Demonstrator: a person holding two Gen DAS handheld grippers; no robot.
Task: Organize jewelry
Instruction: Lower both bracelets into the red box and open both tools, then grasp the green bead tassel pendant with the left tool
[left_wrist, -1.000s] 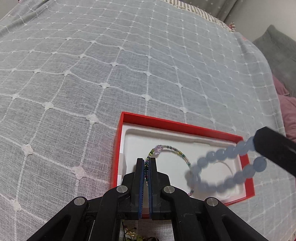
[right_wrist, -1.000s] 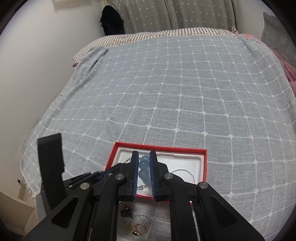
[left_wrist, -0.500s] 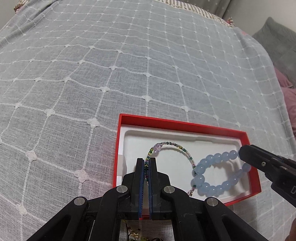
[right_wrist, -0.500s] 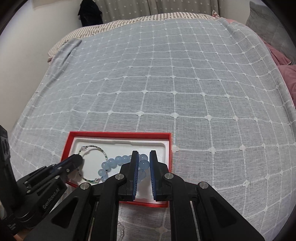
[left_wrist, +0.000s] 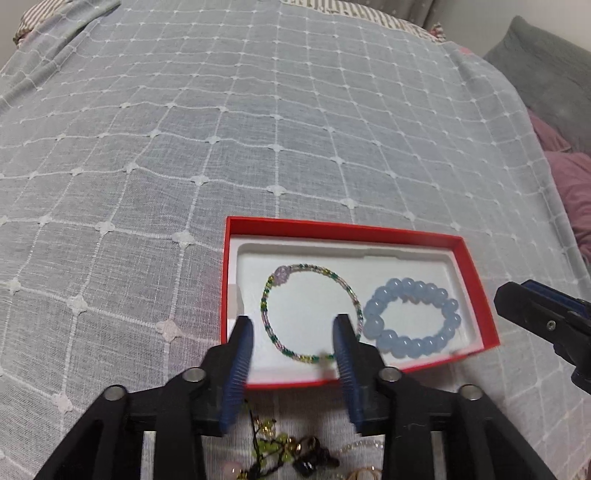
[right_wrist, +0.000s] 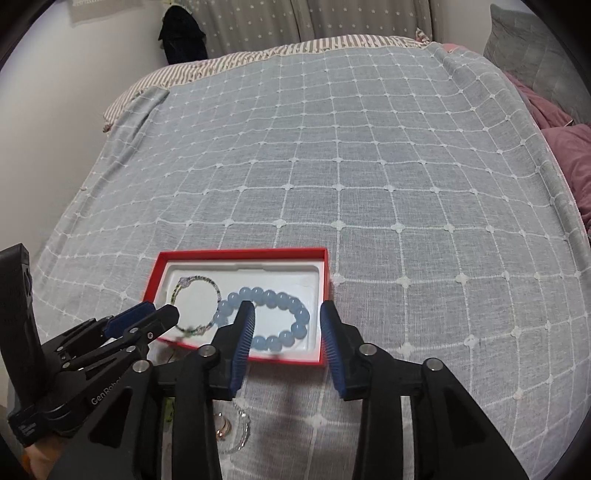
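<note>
Right now, through my left wrist camera, I am watching my left gripper (left_wrist: 293, 330) opening, its blue pads spreading apart with nothing pinched between them. The thin seed-bead bracelet (left_wrist: 312, 312) is lying flat as an open ring in the white liner of the red box (left_wrist: 341, 227), showing in the gap between my jaws but free of both pads. Just beside it, nearly touching, the blue bead bracelet (left_wrist: 412, 319) is resting in the same tray. My right gripper (left_wrist: 532, 304) is hanging off the box's right edge. Below my jaws a tangle of loose jewelry (left_wrist: 291, 448) is waiting on the bedspread (left_wrist: 258, 129).

Looking through my right wrist camera, I am seeing the right gripper (right_wrist: 286, 319) opening too, holding nothing; the blue bead bracelet (right_wrist: 267, 319) is sitting in the box (right_wrist: 243, 253) under the jaws. My left gripper (right_wrist: 155, 314) is hovering over the thin bracelet (right_wrist: 195, 306). Loose rings and a chain (right_wrist: 232, 430) are lying on the cloth close to me.

I am judging the thin bracelet light, floppy and snag-prone, best pinched across its strand; the blue one heavier, smooth and slippery, better gripped across a single bead.
</note>
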